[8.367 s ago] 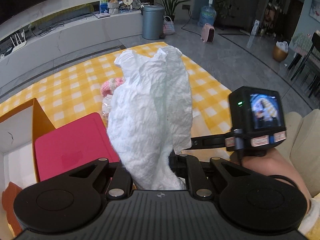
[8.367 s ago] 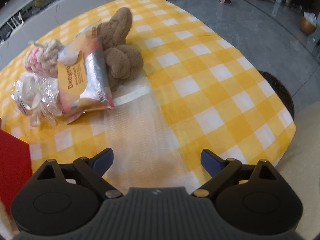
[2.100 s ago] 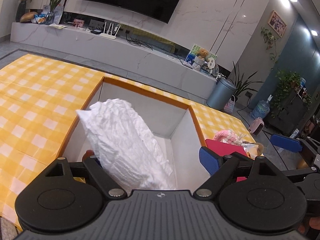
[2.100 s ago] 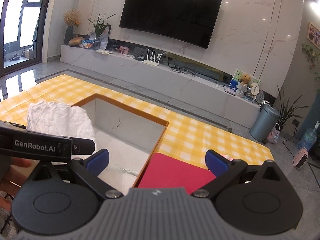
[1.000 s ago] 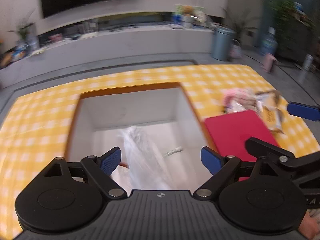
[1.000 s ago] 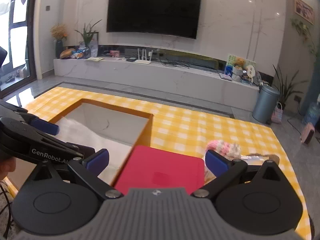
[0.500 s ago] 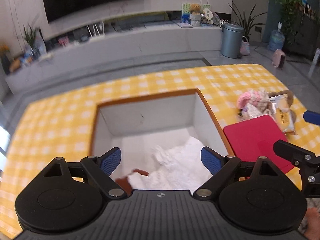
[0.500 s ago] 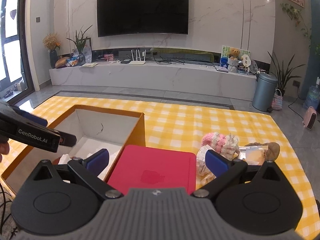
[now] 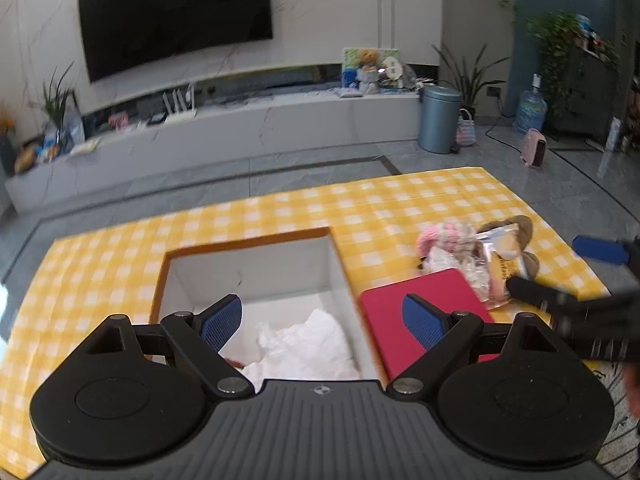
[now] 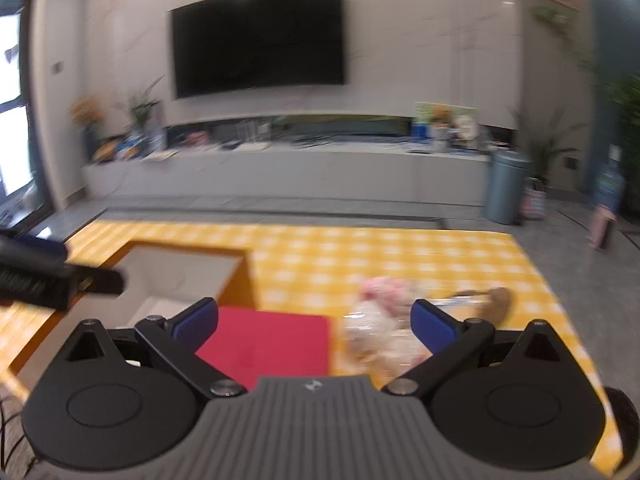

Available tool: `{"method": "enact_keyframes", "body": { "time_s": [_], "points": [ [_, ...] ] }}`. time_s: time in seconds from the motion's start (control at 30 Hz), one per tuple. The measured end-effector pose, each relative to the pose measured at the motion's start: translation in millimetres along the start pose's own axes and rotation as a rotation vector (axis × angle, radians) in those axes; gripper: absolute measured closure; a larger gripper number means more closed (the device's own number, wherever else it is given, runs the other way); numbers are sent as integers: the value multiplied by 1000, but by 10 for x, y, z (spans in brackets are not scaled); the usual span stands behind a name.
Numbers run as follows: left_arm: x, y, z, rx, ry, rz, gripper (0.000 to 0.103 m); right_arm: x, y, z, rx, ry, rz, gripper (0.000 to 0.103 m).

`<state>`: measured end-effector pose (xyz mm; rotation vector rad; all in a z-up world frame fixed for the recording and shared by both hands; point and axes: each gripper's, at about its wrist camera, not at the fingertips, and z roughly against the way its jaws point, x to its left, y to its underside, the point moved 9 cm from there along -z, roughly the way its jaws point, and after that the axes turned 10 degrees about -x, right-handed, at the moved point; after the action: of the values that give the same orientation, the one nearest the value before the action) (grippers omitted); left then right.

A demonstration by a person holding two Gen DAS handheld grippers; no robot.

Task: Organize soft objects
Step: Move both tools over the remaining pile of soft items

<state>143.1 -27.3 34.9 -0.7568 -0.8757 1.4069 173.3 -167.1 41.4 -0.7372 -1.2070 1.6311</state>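
Observation:
An open orange box [image 9: 336, 264] with white inner walls sits on the yellow checked table; crumpled white paper [image 9: 308, 348] lies inside it. My left gripper [image 9: 322, 322] is open and empty above the box's near side. A red lid [image 9: 400, 308] lies right of the box. Beyond it is a pile: a pink knitted toy [image 9: 440, 236], a clear crinkly bag [image 9: 452, 262], a snack packet [image 9: 502, 268] and a brown plush [image 9: 510, 226]. My right gripper [image 10: 314, 322] is open and empty, above the red lid [image 10: 268, 346] and near the blurred pile [image 10: 380, 320]. The box [image 10: 240, 276] shows at its left.
The table's right edge [image 9: 560, 232] drops to a grey tiled floor. The right gripper's body [image 9: 580, 312] reaches in at the lower right of the left wrist view. A long TV console [image 9: 240, 132] and a grey bin [image 9: 439, 118] stand far behind.
The white paper was dropped into the box and my left gripper has pulled back, open. My right gripper has swung right towards the pile of soft items.

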Motion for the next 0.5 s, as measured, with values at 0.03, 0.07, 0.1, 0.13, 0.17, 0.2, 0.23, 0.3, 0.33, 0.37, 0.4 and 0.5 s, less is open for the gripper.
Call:
{"method": "enact_keyframes", "body": {
  "time_s": [0.03, 0.07, 0.1, 0.13, 0.17, 0.2, 0.23, 0.3, 0.33, 0.37, 0.4, 0.5],
  "points": [
    [-75, -11, 16, -8, -3, -16, 0, -112, -7, 23, 3, 30, -13, 3],
    [-149, -26, 27, -17, 0, -27, 0, -230, -6, 54, 4, 62, -22, 3],
    [-227, -32, 41, -28, 12, -34, 0, -348, 0, 86, 3, 92, -24, 3],
    [-317, -43, 50, -39, 33, -42, 0, -456, 7, 112, 4, 115, -22, 3],
    [-410, -49, 47, -40, 57, -50, 0, -564, 25, 136, 5, 133, -24, 3],
    [-490, -43, 33, -36, 72, -50, 0, -683, 46, 156, 8, 150, -38, 3],
    [-558, -46, 11, -33, 80, -41, 0, -796, 70, 164, 16, 165, -60, 3],
    [-690, -33, -23, -30, 87, -46, 2, -1019, 116, 157, 39, 200, -109, 3],
    [-753, -38, -29, -46, 86, -56, 8, -1124, 127, 158, 46, 221, -119, 3],
    [-816, -55, -36, -69, 86, -64, 10, -1217, 125, 163, 48, 243, -117, 3],
    [-885, -58, -27, -84, 102, -66, 10, -1291, 105, 165, 50, 260, -104, 3],
    [-1113, -99, -78, -87, 167, -66, 10, -1467, 23, 124, 54, 294, -59, 3]
  ]
}}
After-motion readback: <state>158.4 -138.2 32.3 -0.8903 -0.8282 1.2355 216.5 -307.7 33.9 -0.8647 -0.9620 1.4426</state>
